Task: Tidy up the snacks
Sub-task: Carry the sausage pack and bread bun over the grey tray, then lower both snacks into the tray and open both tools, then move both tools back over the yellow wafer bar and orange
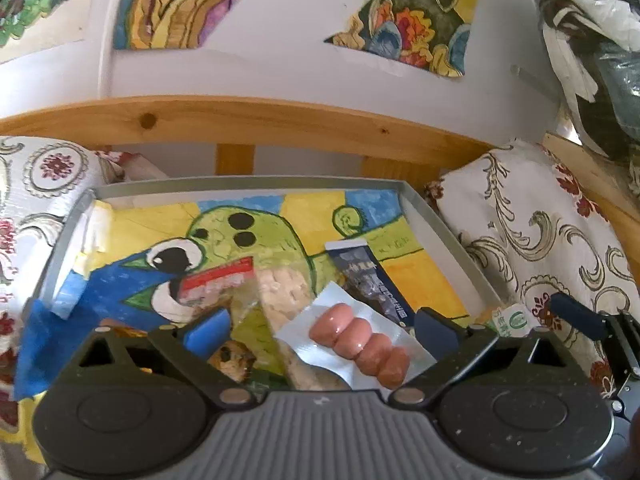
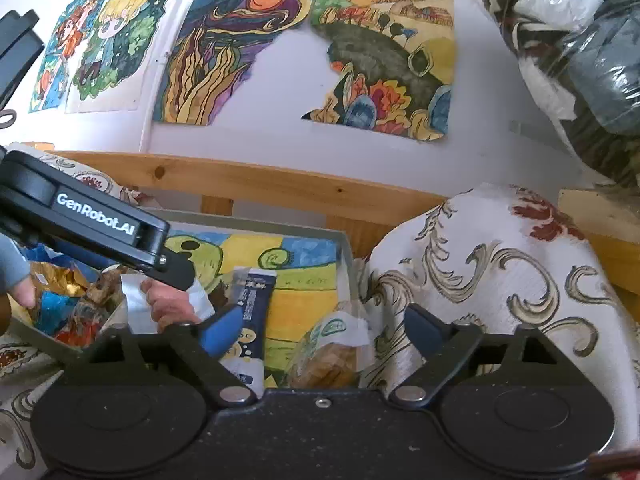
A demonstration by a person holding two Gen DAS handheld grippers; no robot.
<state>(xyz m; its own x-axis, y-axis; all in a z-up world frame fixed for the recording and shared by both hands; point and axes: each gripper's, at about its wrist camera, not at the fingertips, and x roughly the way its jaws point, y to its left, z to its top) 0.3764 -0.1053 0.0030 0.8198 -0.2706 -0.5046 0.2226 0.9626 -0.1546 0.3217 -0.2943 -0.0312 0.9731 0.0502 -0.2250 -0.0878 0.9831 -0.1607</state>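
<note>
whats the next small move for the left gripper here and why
Probably close the left gripper on the sausage pack. Its jaws stand open with the pack lying between the fingers, on top of the other snacks in the grey tray, so nothing is gripped yet.

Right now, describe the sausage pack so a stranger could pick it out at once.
Find the grey tray lined with a green-monster painting. Near its front edge, between the open left tongs, lies the sausage pack. It is the only clear wrapper showing pink, lumpy links; the packet behind it is dark blue.
</note>
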